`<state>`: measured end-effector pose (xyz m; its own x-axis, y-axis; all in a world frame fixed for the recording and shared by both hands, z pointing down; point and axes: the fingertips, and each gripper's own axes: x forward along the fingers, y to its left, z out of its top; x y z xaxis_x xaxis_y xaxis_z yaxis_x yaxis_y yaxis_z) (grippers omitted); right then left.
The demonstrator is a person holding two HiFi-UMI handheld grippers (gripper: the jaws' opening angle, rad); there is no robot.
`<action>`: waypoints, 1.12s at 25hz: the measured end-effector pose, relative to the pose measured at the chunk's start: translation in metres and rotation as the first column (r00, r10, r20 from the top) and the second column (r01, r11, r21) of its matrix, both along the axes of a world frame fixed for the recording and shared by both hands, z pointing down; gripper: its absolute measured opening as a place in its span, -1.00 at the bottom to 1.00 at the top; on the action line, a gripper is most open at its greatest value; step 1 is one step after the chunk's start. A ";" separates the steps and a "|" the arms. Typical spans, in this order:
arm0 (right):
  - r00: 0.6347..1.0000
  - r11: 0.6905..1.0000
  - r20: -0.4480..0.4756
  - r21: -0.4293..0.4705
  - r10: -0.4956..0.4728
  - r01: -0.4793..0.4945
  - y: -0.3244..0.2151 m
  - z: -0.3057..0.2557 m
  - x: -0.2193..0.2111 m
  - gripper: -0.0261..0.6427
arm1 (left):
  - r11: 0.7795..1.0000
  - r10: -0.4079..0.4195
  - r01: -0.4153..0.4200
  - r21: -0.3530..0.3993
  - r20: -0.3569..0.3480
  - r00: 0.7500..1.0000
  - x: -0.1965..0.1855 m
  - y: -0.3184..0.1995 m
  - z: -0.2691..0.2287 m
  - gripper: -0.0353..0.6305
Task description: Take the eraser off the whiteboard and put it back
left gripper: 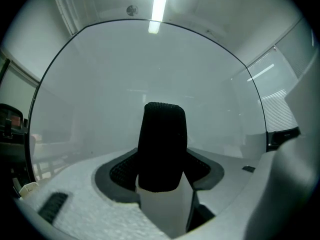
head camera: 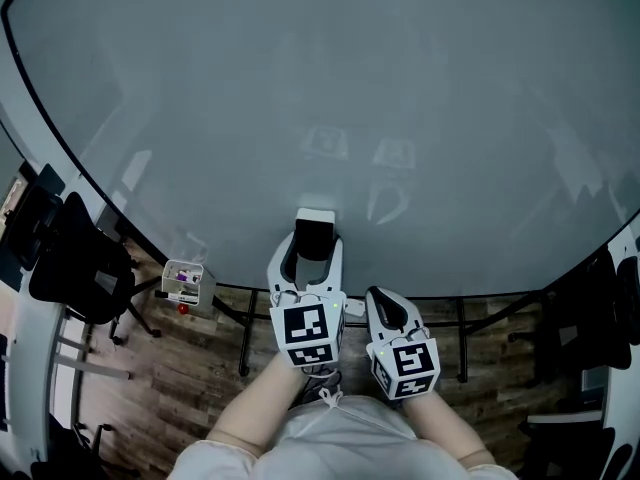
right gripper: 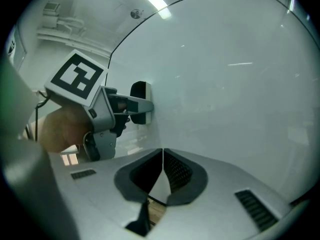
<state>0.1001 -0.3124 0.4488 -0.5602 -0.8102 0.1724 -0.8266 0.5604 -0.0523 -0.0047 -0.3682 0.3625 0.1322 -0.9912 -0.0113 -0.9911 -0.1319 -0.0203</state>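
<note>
The eraser [head camera: 316, 232], a white block with black felt, sits against the big whiteboard [head camera: 330, 98]. My left gripper [head camera: 313, 240] reaches level to the board with one jaw on each side of the eraser. A thin dark gap shows beside the eraser, so the pads do not press on it. From the left gripper view the eraser [left gripper: 161, 149] stands upright between the dark pads [left gripper: 121, 171]. From the right gripper view the eraser [right gripper: 141, 102] lies flat on the board, inside the left gripper's fingers. My right gripper [head camera: 383, 300] hangs lower right, shut and empty, its pads [right gripper: 172, 170] meeting.
A small white cart [head camera: 184, 282] with bits on it stands low left of the board. Black chairs [head camera: 72, 260] are at the left and more dark furniture [head camera: 600, 318] at the right. The board's stand legs [head camera: 245, 338] rest on a wood floor.
</note>
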 end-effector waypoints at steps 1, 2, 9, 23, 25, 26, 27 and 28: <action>1.000 1.000 -0.003 0.000 -0.002 0.002 0.001 0.001 -0.001 -0.83 | 1.000 0.004 -0.004 0.001 0.003 1.000 0.000 0.000 0.000 -0.08; 1.000 1.000 -0.006 0.000 -0.004 0.004 0.001 0.002 -0.001 -0.83 | 1.000 0.012 -0.012 0.002 0.006 1.000 0.001 0.000 0.000 -0.08; 0.999 0.999 0.042 -0.011 0.033 -0.033 0.009 0.000 0.004 -0.83 | 0.998 0.065 -0.065 0.019 0.039 0.997 0.001 0.011 -0.003 -0.12; 0.999 0.999 0.000 -0.024 0.040 -0.040 0.041 0.010 -0.005 -0.83 | 0.992 0.081 -0.078 -0.098 0.030 0.996 -0.011 0.086 0.057 -0.12; 0.999 0.999 0.001 -0.028 0.040 -0.040 0.046 0.011 -0.006 -0.83 | 0.989 0.075 -0.073 -0.127 0.013 0.997 -0.014 0.095 0.066 -0.12; 0.999 0.999 0.004 -0.031 0.040 -0.040 0.047 0.011 -0.006 -0.83 | 0.988 0.074 -0.073 -0.138 0.004 0.997 -0.014 0.099 0.072 -0.12; 0.999 0.999 0.012 -0.036 0.039 -0.038 0.049 0.011 -0.007 -0.83 | 0.987 0.071 -0.070 -0.145 0.000 0.997 -0.015 0.103 0.076 -0.12; 0.999 0.999 0.021 -0.041 0.036 -0.036 0.051 0.012 -0.008 -0.83 | 0.987 0.067 -0.066 -0.149 0.001 0.998 -0.015 0.107 0.078 -0.12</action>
